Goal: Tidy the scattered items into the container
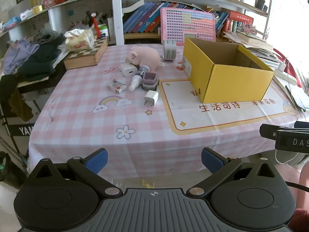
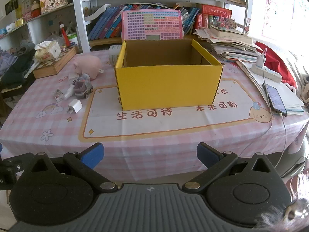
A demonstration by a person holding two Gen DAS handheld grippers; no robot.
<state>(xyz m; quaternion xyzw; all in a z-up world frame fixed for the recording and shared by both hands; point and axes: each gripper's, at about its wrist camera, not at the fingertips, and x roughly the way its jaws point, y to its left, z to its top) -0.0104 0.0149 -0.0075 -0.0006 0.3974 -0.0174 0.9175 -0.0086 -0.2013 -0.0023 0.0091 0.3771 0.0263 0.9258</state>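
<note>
Task just starting; left gripper and right gripper both hovering wide, empty; plug lying ahead of left; box standing ahead of right, looking empty; next: left reaching forward, closing on plug.

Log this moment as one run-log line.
stage: start | left gripper: open, empty | right gripper: open, empty | yellow box: empty | items: scattered on table

"生活可待" on the tablecloth; "DAS" on the right gripper
</note>
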